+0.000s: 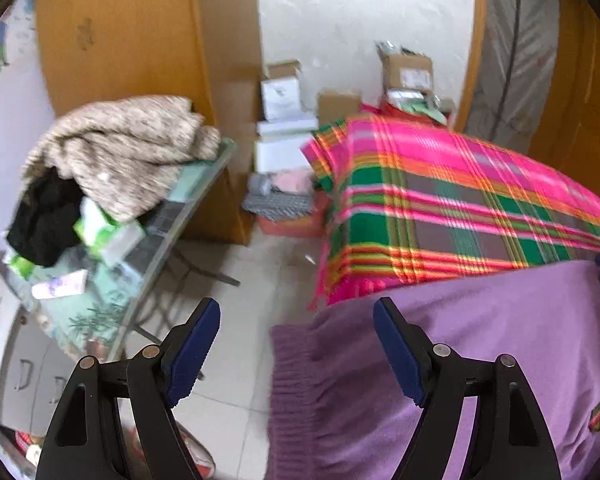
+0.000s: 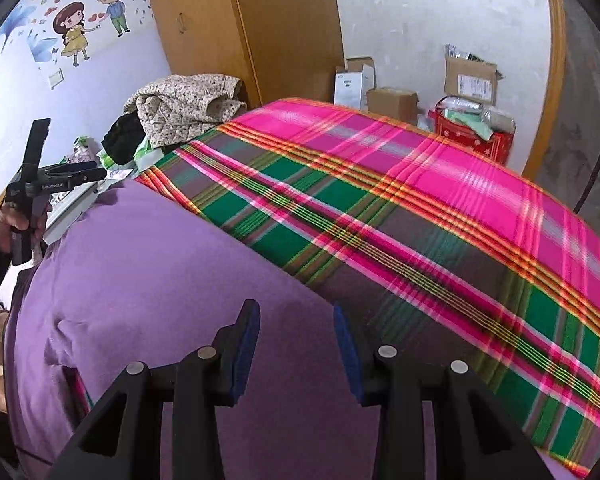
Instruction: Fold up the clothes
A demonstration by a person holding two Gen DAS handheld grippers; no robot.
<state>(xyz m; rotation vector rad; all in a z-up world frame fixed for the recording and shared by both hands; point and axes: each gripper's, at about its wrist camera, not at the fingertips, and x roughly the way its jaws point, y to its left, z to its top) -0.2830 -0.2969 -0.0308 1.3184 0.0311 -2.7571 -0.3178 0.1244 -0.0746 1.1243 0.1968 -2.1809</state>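
Purple sweater [image 2: 148, 280]: lies on plaid bed cover [image 2: 420, 208], near edge.
L gripper [image 1: 296, 344]: over sweater's ribbed edge, wide open, empty.
R gripper [image 2: 296, 344]: above sweater, half-open, empty.

The purple garment [image 2: 148, 280] runs off the bottom edge in both wrist views, so its full shape can't be told. At nine o'clock the hand [image 2: 18, 222] is cut by the frame. The boxes [image 1: 284, 92] at twelve o'clock are smeared; their labels are unreadable.

- A bed with a pink and green plaid cover [image 2: 400, 208] carries the things.
- A purple garment [image 2: 148, 280] lies spread flat on its near end.
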